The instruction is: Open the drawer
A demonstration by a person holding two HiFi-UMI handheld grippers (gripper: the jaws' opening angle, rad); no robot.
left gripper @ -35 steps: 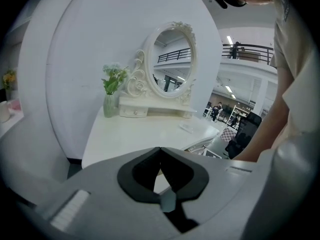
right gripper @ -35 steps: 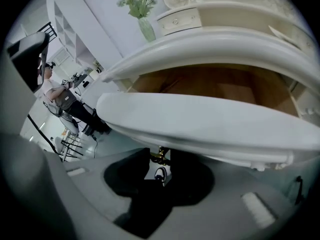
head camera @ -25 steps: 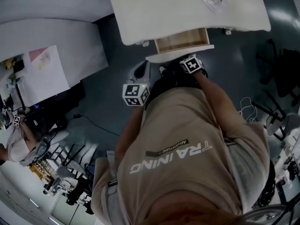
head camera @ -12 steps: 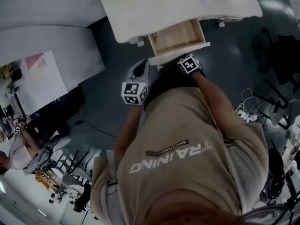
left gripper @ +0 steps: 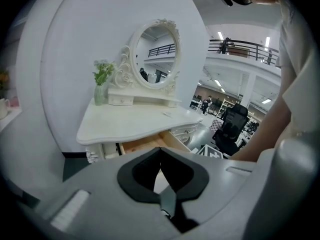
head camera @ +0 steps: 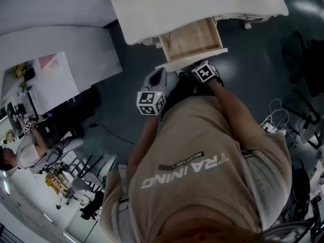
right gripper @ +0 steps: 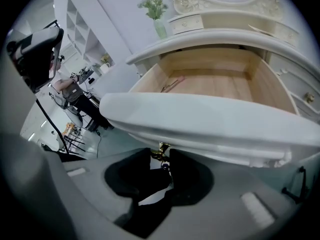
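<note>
Gaping wood-lined drawer (head camera: 195, 38), right jaws closing on its handle (right gripper: 160, 150), left jaws together.

The drawer (head camera: 192, 40) stands pulled out from under the front edge of the desk (head camera: 167, 9). A mirror (left gripper: 156, 54) stands at the desk's back, with a vase (left gripper: 100, 95) to its left. A thin thing (right gripper: 172, 84), hard to make out, lies inside the drawer near its left wall.

- The person wore a beige T-shirt (head camera: 212, 130) with short sleeves (head camera: 268, 151).
- White lettering (head camera: 185, 170) read "TRAINING" (a small "ADVENTURE" bar sat beside it).
- Dark trousers (head camera: 183, 91) showed past the hem.
</note>
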